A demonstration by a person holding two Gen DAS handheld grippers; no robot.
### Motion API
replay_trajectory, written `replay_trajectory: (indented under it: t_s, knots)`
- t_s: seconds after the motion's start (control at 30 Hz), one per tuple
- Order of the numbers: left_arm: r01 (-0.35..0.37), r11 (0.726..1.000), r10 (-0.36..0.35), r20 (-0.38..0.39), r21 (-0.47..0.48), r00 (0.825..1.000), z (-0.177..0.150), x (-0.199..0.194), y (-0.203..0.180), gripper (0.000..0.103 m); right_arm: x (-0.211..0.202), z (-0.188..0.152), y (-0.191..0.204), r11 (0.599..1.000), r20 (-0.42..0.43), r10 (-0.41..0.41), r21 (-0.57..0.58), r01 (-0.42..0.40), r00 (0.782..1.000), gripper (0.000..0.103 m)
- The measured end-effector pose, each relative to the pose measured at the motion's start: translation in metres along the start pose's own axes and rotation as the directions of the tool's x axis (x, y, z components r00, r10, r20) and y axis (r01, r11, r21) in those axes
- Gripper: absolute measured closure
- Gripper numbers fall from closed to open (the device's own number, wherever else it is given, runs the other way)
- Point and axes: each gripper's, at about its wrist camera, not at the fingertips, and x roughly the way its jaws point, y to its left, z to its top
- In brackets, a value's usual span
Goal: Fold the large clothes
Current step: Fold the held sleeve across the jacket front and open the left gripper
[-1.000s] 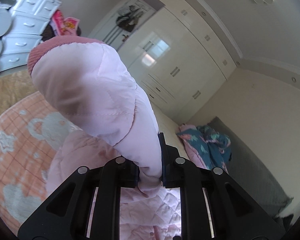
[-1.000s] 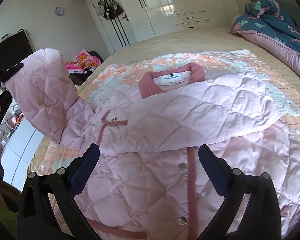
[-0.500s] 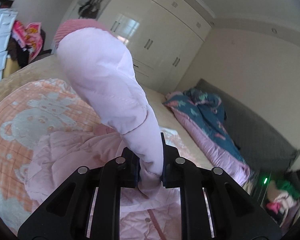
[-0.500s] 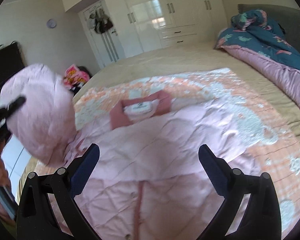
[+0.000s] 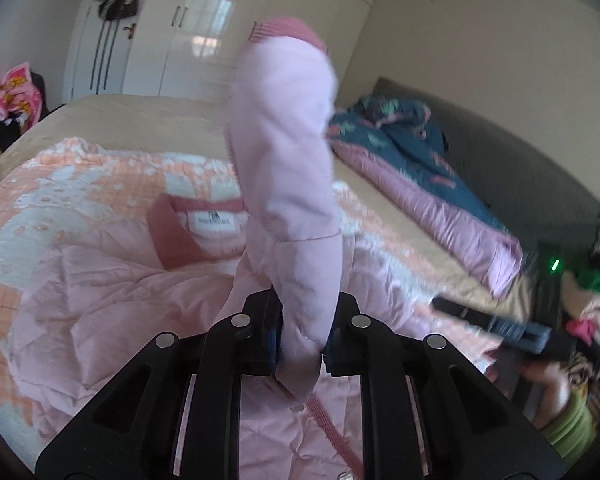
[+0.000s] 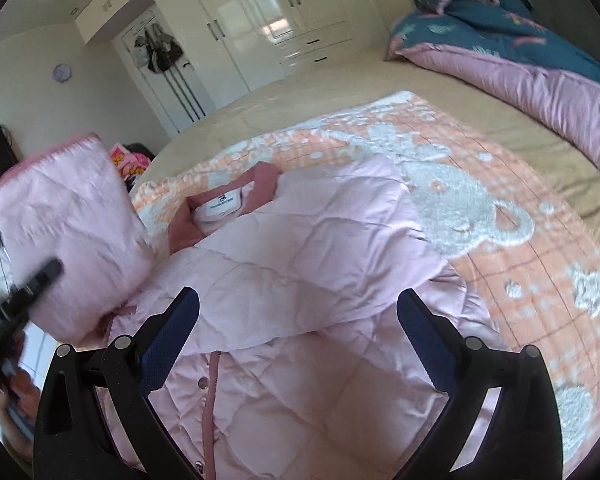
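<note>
A pale pink quilted jacket (image 6: 300, 280) lies front-up on an orange and white blanket (image 6: 520, 248) on the bed, dark pink collar (image 6: 266, 184) at the far end. One sleeve is folded across its chest. My left gripper (image 5: 300, 344) is shut on the other sleeve (image 5: 288, 168) and holds it upright above the jacket, its ribbed cuff on top. That raised sleeve also shows in the right wrist view (image 6: 72, 240) at the left. My right gripper (image 6: 300, 320) is open and empty, hovering over the jacket's middle.
A teal and pink duvet (image 6: 520, 52) is bunched at the bed's far right side. White wardrobes (image 6: 280, 20) line the back wall. A grey headboard (image 5: 500, 168) and a heap of clothes (image 5: 588, 300) stand to the right in the left wrist view.
My left gripper has swung the raised sleeve to the right, over the jacket body and towards the collar. My right gripper has drawn back and stays open.
</note>
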Motion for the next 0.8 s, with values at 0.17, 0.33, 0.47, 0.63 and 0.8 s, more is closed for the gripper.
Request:
replay_trajectory:
  t_s: [0.17,0.33,0.47,0.63,0.8]
  knots:
    - [-0.02,0.998,0.025,-0.104,0.056,0.994,-0.024,0.029,-0.009,0.094,-0.011,0.005,-0.018,0.998,0.021,-0.003,0.057,0.001,1.0,0.004]
    - [-0.028,0.992,0.048,-0.167,0.123,0.985,-0.044,0.047,-0.024,0.09,-0.018,0.009,-0.028,0.996,0.039,0.005,0.085,-0.009,0.999,0.004]
    - [-0.052,0.975,0.098,-0.209,0.215,0.973,-0.061,0.061,-0.037,0.085,-0.023,0.012,-0.03,0.996,0.046,0.01,0.092,-0.014,0.999,0.004]
    - [-0.044,0.957,0.121,-0.255,0.287,0.959,-0.075,0.069,-0.052,0.057,-0.027,0.014,-0.035,0.993,0.05,0.022,0.112,-0.027,0.999,0.004]
    - [0.002,0.937,0.128,-0.347,0.351,0.929,-0.093,0.079,-0.066,0.027,-0.029,0.015,-0.039,0.992,0.047,0.029,0.121,-0.034,0.998,0.004]
